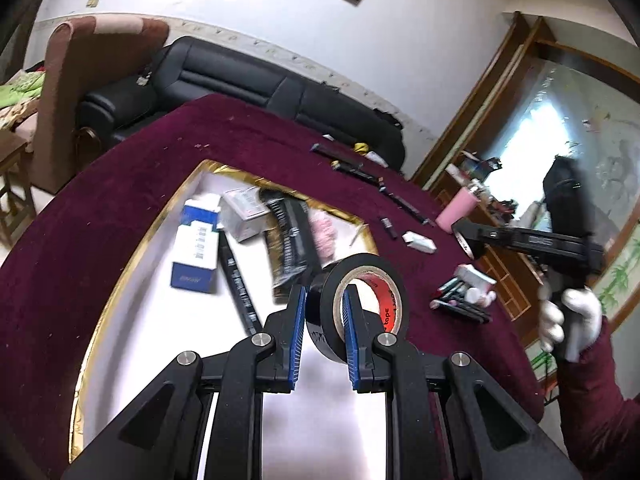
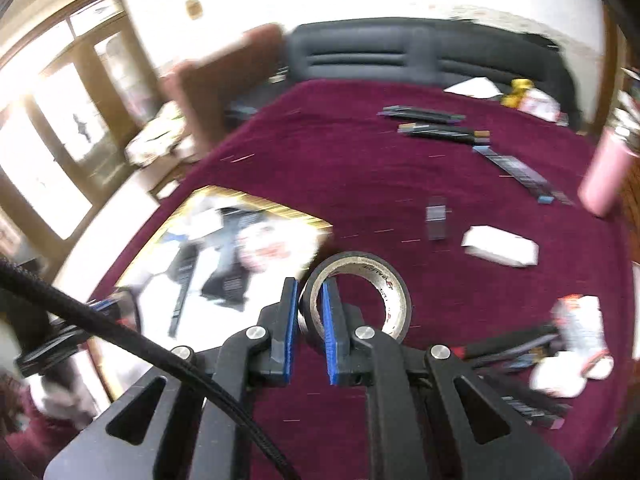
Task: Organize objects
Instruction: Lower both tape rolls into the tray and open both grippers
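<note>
Left wrist, black tape roll (image 1: 362, 296), red core

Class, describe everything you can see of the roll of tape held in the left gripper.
The black tape roll is a ring of glossy black tape wound on a pale cardboard core, whose inside shows red with the printed word "tape". It stands on edge, tilted, its hole facing partly toward the camera. The left gripper is shut on its wall: one blue pad presses the outside, the other sits inside the core. It hangs above the white, gold-rimmed tray, at the edge beside the maroon cloth.
</note>
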